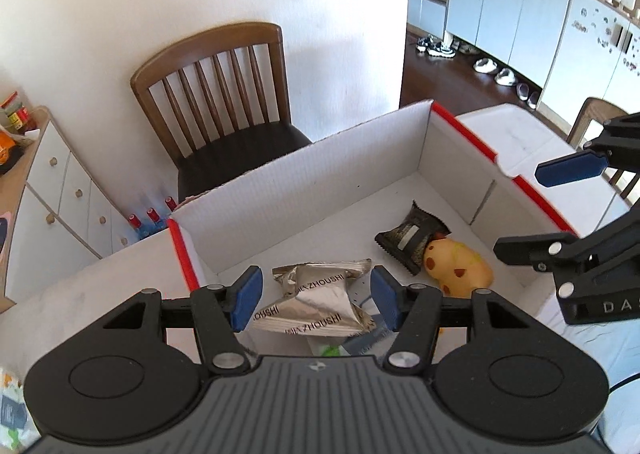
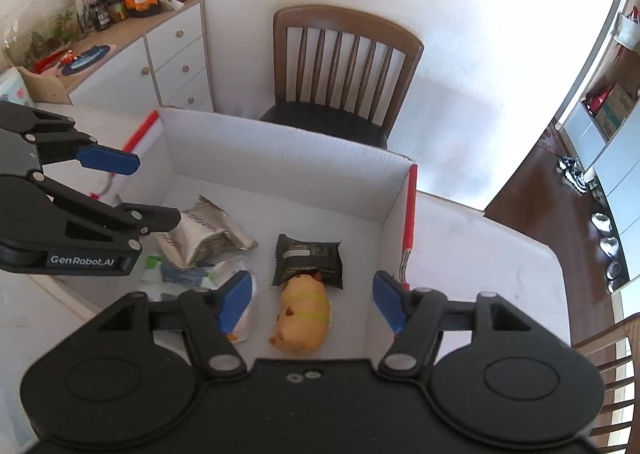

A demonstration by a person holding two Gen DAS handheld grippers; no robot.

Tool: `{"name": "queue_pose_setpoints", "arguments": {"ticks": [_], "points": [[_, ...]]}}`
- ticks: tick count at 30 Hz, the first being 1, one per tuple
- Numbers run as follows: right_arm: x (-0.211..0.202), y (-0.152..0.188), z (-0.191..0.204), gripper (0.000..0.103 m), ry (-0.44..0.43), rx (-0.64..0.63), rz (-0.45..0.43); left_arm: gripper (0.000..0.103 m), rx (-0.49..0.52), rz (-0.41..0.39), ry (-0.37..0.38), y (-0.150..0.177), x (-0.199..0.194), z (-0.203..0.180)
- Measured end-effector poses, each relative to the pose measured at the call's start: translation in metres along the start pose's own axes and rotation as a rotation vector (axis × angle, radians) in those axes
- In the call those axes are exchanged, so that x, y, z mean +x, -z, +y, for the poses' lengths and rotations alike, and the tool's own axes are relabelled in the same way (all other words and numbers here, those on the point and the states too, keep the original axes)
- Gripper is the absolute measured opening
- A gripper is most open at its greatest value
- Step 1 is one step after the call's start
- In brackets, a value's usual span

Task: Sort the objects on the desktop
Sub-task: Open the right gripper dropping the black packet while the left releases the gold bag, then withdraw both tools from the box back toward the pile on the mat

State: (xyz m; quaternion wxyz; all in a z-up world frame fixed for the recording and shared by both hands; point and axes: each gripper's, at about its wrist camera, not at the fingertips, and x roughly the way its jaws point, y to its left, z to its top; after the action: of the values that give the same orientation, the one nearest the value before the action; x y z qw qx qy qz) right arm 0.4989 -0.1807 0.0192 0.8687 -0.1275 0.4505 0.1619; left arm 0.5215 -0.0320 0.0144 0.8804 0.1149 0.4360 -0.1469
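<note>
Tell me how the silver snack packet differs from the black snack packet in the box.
The silver snack packet is shiny, crumpled and resting on other wrappers; the black snack packet is dark, flatter and lies on the box floor, touching the yellow toy. Both are sealed foil packets lying inside the white cardboard box, neither gripped.

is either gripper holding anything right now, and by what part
Nothing is held. The left gripper and right gripper both stand open above the box; the silver packet and yellow toy lie loose inside.
</note>
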Motion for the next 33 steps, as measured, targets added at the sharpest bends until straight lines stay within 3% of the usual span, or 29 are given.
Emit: {"name": "queue_pose_setpoints", "arguments": {"ticks": [13, 26, 29, 33], "points": [[-0.050, 0.026, 0.014, 0.071, -0.024, -0.013, -0.022, 0.058, -0.046, -0.032, 0.056, 0.022, -0.061, -0.015], [-0.092, 0.060, 0.031, 0.074, -0.054, -0.026, -0.011, 0.059, -0.024, -0.059, 0.114, 0.061, -0.110, -0.031], [-0.103, 0.068, 0.034, 0.074, -0.060, -0.032, -0.013, 0.066, -0.019, -0.069, 0.111, 0.071, -0.121, -0.035], [-0.116, 0.080, 0.037, 0.074, -0.070, -0.036, -0.013, 0.066, -0.005, -0.082, 0.123, 0.088, -0.137, -0.041]]}}
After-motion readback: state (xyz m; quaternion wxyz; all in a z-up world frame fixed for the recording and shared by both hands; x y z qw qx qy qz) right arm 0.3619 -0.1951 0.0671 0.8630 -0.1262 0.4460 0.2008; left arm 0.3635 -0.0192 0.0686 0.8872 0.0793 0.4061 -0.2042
